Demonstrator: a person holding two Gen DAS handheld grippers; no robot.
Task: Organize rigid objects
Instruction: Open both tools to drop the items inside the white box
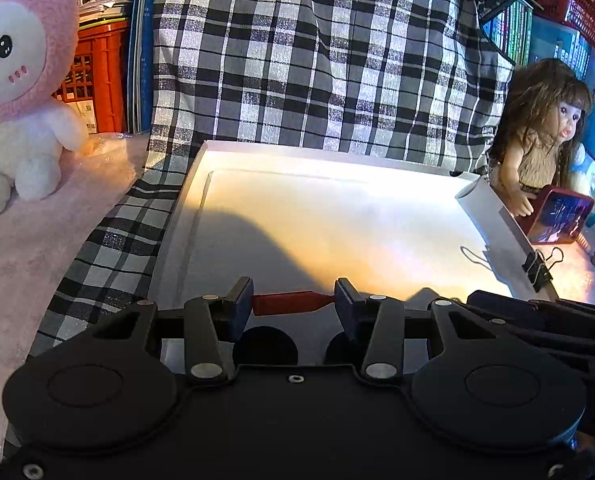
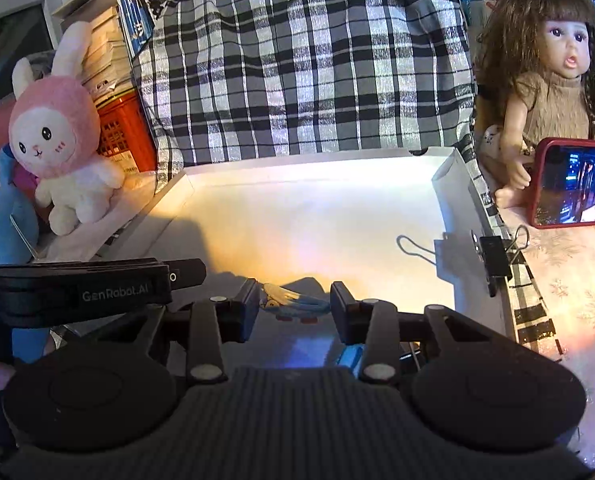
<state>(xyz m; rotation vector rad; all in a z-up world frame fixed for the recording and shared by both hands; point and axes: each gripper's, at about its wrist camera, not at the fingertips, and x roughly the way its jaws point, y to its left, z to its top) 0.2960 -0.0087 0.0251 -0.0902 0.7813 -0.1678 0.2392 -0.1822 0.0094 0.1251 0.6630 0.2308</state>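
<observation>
- The left gripper [image 1: 293, 302] has its fingers spread partway, with a flat red piece [image 1: 293, 303] spanning the gap between them; each end of it meets a pad, so it looks pinched endwise, though I cannot tell how firm the hold is.
- The right gripper [image 2: 293, 305] is likewise partly spread, and a small pale-blue and cream object [image 2: 293, 304] lies between its pads. Whether it is clamped or simply resting on the tray floor under the fingers, I cannot tell; its shape is too blurred to name.
- Both grippers sit at the near edge of a shallow white tray [image 1: 297, 152], side by side, the left one's body showing at the left of the right wrist view.
- The rest of the tray floor ahead of them lies bare and brightly lit; a black binder clip [image 2: 495, 266] is clamped on the tray's right wall.
- Beyond the tray hangs a black-and-white checked cloth [image 1: 297, 60]. A pink rabbit plush [image 2: 63, 136] stands off to the left, and a doll [image 2: 549, 80] with a red phone [image 2: 573, 184] sits off to the right, all outside the tray.
- My reading: the step in hand is setting small hard items into the tray, each gripper dealing with one piece.
- The next move likely calls for carrying each piece forward onto the bare floor, lowering it until it rests flat, then spreading the fingers wider and lifting clear without dragging it.
- The two grippers are close together, so they need to keep out of each other's way.
</observation>
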